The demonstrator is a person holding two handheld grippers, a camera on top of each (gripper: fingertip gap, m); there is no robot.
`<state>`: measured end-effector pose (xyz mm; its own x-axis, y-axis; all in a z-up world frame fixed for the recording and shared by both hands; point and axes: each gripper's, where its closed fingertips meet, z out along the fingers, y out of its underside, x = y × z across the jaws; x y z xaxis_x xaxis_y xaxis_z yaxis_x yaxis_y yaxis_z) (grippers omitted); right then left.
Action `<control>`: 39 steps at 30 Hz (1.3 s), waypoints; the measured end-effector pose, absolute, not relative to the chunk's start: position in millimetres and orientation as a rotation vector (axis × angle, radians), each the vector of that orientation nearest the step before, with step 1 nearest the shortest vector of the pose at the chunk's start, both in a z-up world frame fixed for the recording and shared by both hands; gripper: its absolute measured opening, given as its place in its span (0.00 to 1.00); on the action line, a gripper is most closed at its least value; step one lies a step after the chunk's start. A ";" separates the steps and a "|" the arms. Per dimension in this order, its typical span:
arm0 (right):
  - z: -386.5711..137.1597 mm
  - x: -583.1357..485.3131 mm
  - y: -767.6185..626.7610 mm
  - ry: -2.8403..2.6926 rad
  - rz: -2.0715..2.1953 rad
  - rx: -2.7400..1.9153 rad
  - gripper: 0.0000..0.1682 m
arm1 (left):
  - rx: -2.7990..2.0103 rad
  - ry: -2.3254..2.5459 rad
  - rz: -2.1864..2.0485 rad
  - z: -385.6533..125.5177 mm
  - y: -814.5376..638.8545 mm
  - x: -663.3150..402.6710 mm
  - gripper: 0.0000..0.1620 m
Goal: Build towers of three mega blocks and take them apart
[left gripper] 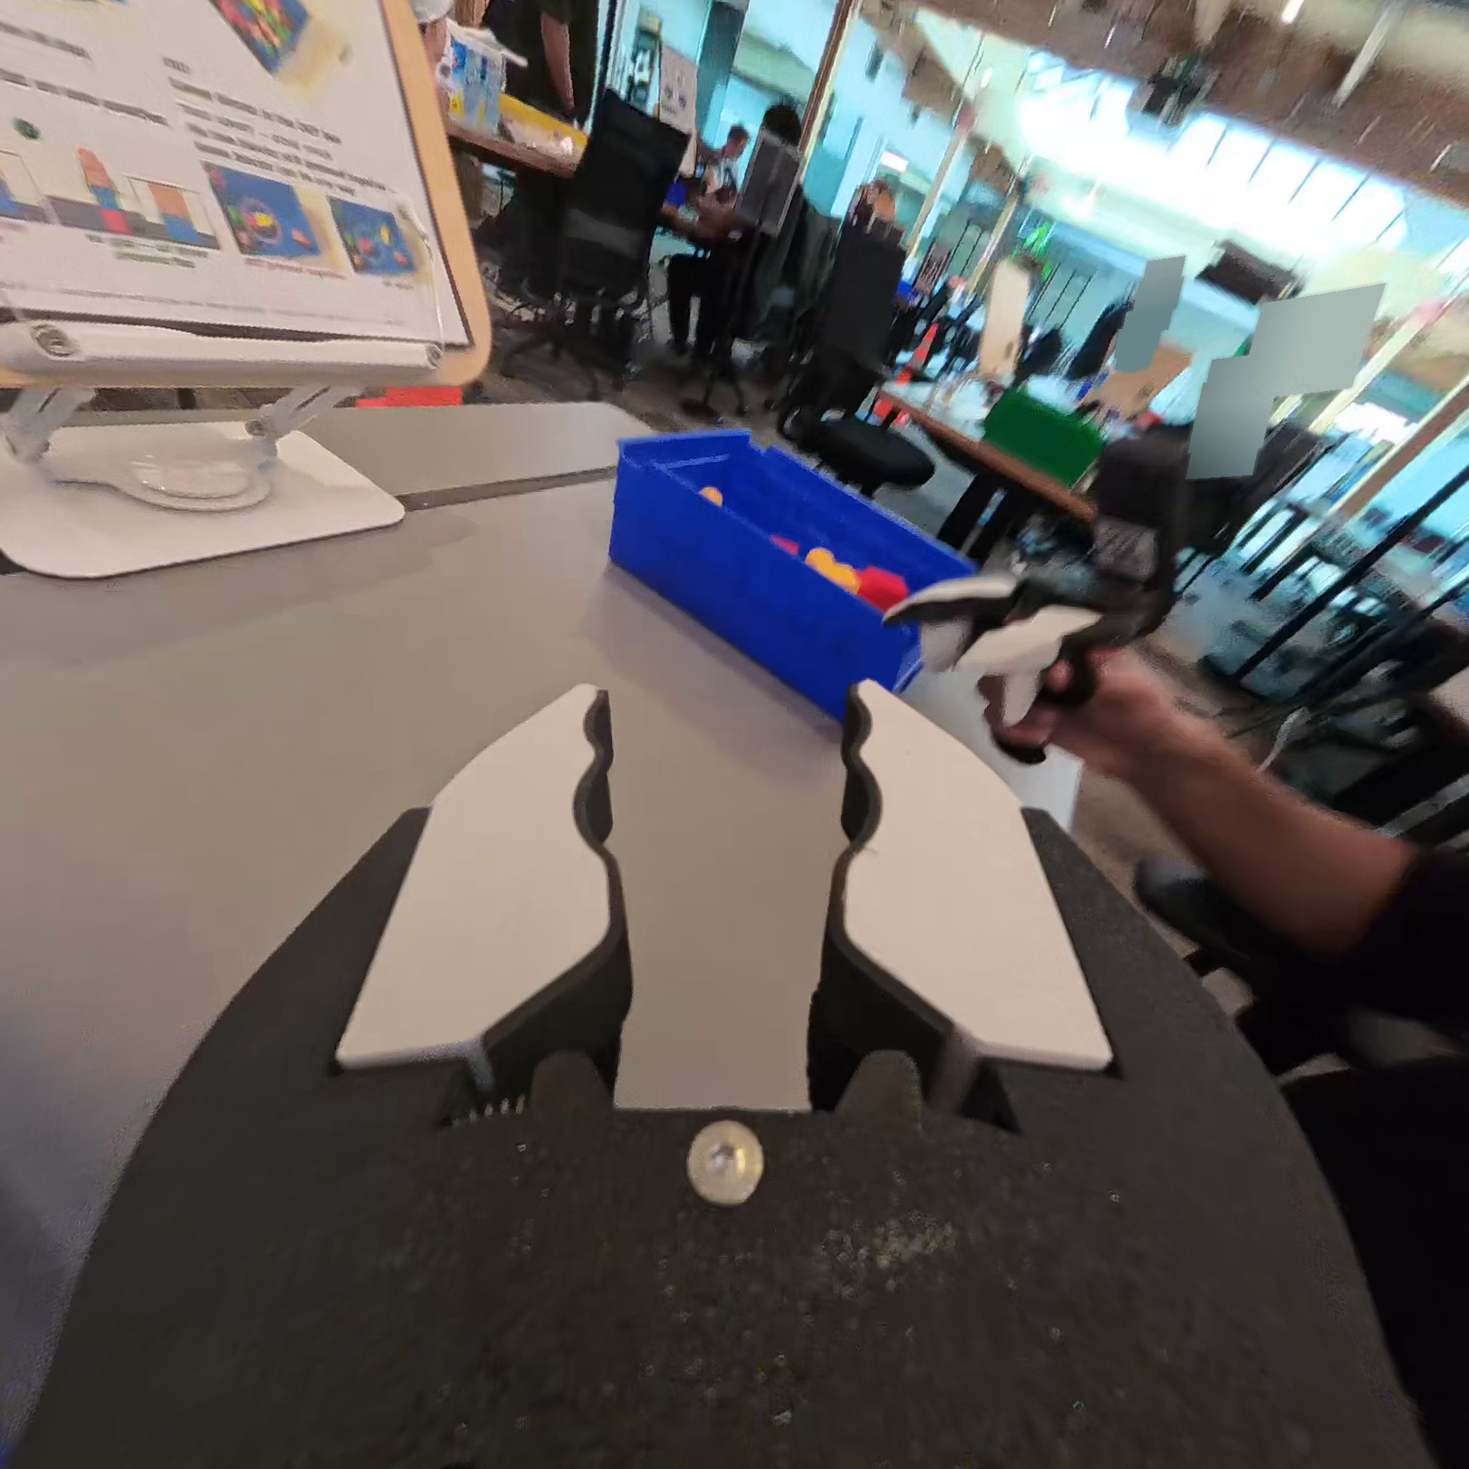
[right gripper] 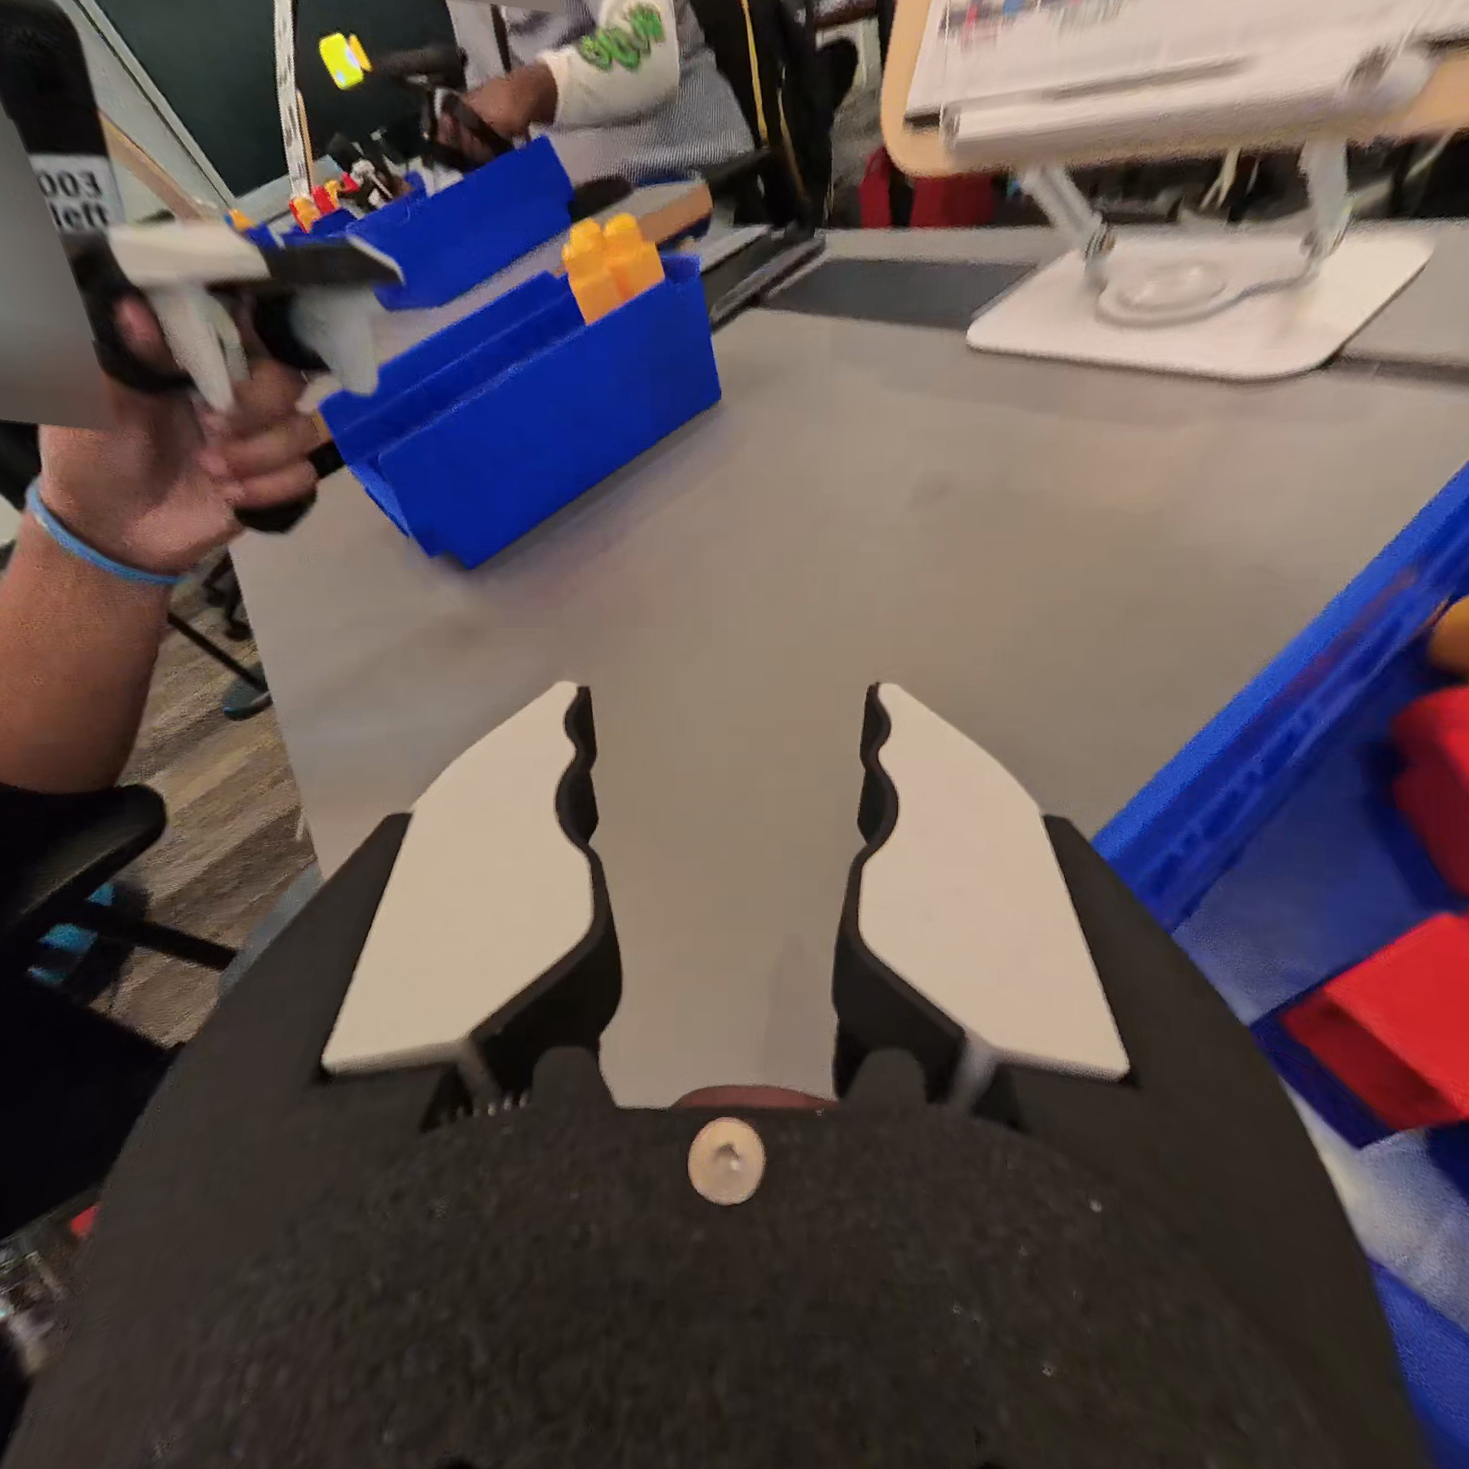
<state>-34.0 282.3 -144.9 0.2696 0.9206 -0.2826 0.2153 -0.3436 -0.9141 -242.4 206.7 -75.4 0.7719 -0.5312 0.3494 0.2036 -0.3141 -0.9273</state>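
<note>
orange mega block (right gripper: 612,266): studded, upright in blue bin (right gripper: 525,429) | both hand-held grippers: wide, empty

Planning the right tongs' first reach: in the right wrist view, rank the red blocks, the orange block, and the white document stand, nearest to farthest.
1. Red plastic blocks, in the blue bin at the right edge, beside the right tongs.
2. Orange studded block, standing in the blue plastic bin ahead-left.
3. White metal document stand, far right; roughly as far as the orange block, hard to separate.

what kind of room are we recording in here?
Probably a shared lab or open workshop used for data collection: a grey table with blue bins of blocks, an instruction sheet on a stand, and other people working at further tables behind.
</note>
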 end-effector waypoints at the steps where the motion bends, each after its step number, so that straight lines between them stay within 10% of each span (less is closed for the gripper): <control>1: -150.1 -32.3 282.7 -1.039 1.133 -1.773 0.38 | -1.736 0.218 -0.766 -68.4 204.5 -259.2 0.34; 10: -159.7 -34.1 284.7 -1.119 0.997 -1.727 0.35 | -1.985 -0.120 -0.063 -126.7 252.8 -481.1 0.36; 26: -162.3 -25.9 281.2 -1.094 1.057 -1.753 0.32 | -2.281 -0.056 0.059 -234.1 312.8 -504.5 0.31; 39: -163.6 -29.7 278.3 -1.105 1.068 -1.756 0.31 | -2.141 0.093 -0.138 -126.5 248.8 -497.1 0.24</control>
<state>-29.7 278.3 -163.6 0.2661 0.9335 -0.2401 0.2717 -0.3117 -0.9105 -497.1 248.8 -126.5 0.9907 -0.1207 0.0629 -0.0128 -0.5425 -0.8399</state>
